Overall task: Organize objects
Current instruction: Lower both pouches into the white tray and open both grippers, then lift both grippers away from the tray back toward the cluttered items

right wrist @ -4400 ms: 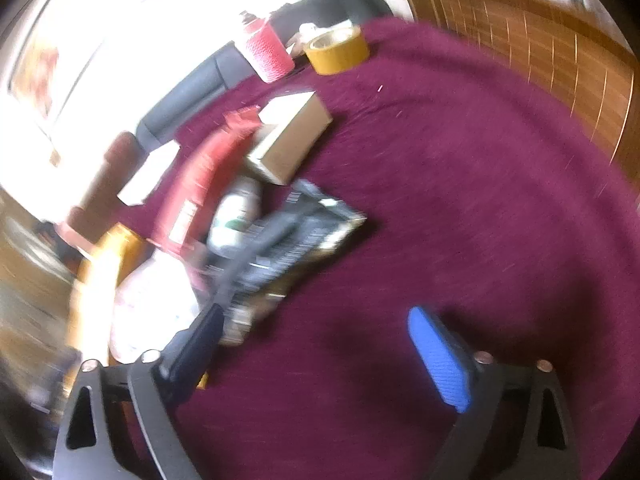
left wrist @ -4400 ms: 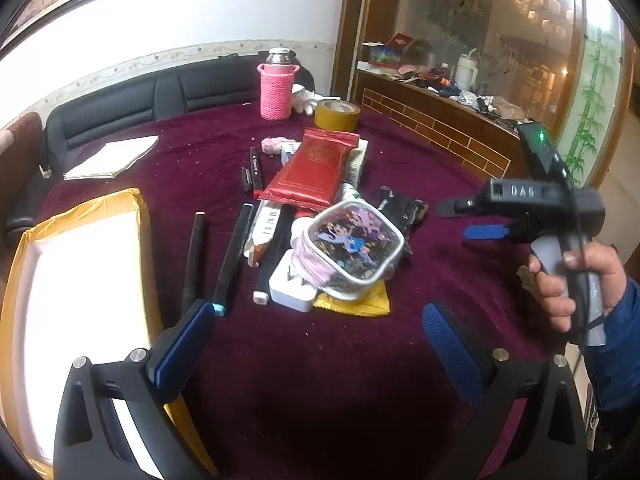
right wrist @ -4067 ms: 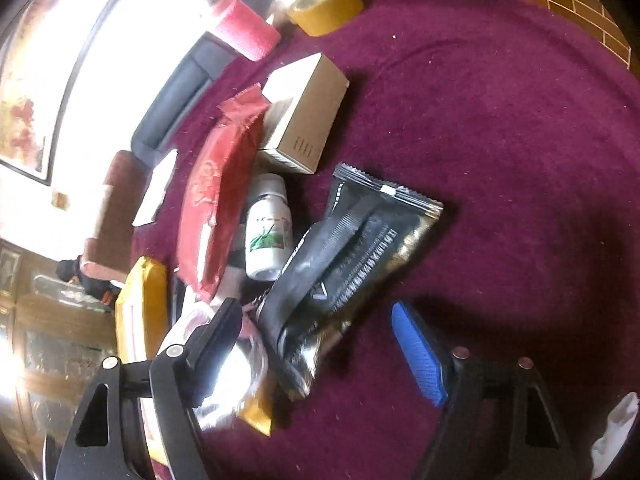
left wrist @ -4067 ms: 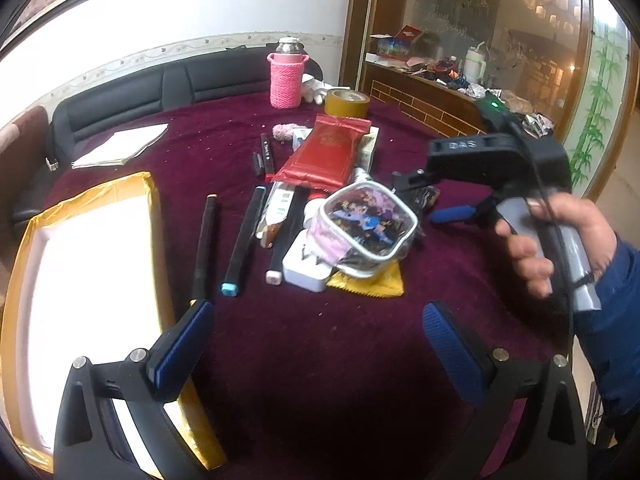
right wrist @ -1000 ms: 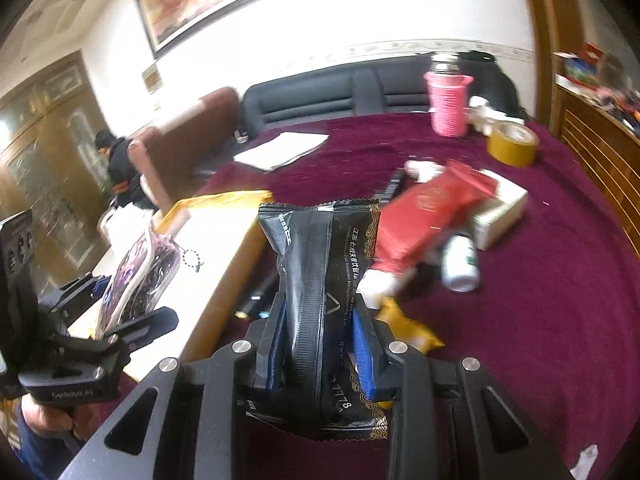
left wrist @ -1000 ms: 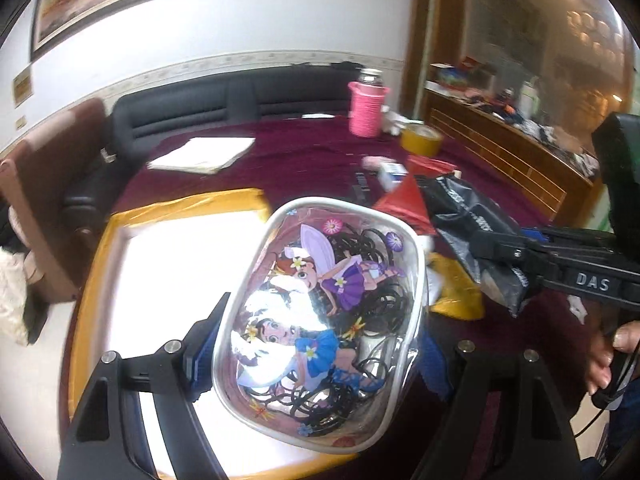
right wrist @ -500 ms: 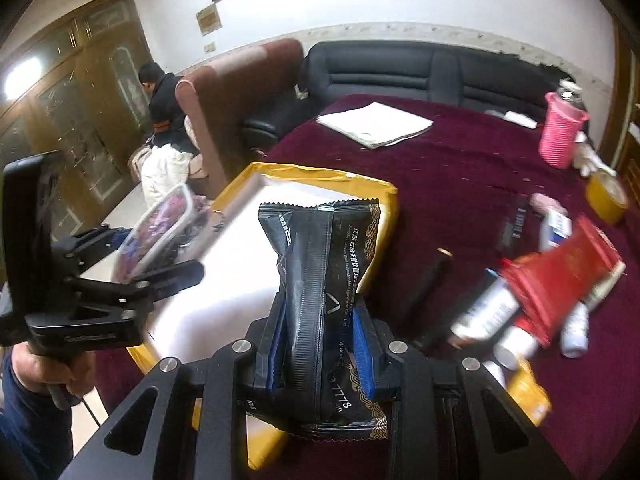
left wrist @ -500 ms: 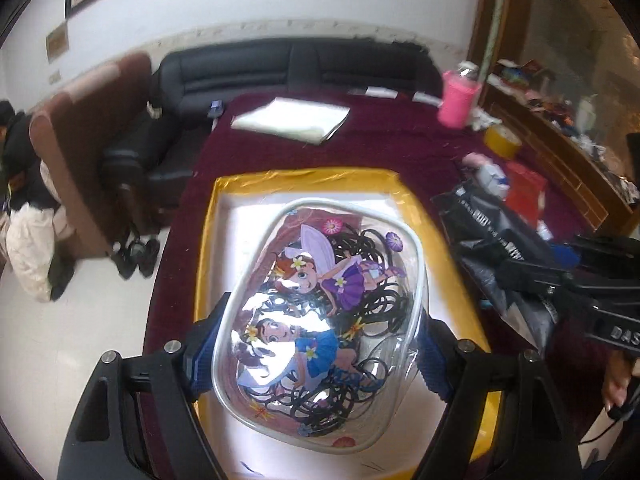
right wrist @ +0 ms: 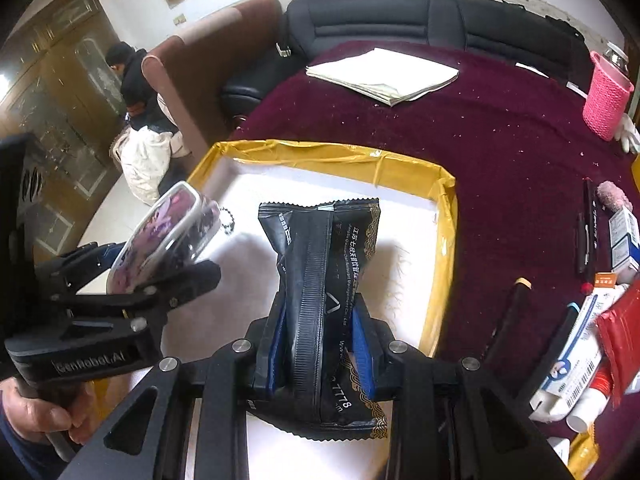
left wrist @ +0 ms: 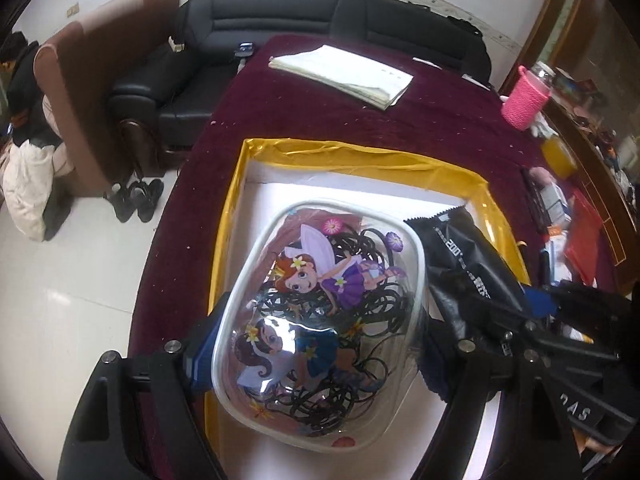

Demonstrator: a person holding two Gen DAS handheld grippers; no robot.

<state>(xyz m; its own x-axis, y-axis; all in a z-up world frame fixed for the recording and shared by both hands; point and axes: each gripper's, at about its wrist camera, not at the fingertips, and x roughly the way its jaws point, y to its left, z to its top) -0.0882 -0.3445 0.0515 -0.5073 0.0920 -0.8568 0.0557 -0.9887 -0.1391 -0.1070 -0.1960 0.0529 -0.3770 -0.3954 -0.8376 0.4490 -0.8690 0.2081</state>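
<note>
The left gripper squeezes a clear fairy pouch of black hair ties over the white box with gold edges. The right gripper pinches a black foil packet, long side pointing away toward the box's far edge. Both gripper fingers are mostly hidden behind what they hold.

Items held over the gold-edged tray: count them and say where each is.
2. The clear cartoon pouch is in the left gripper; the black packet is in the right gripper, both above the tray.
</note>
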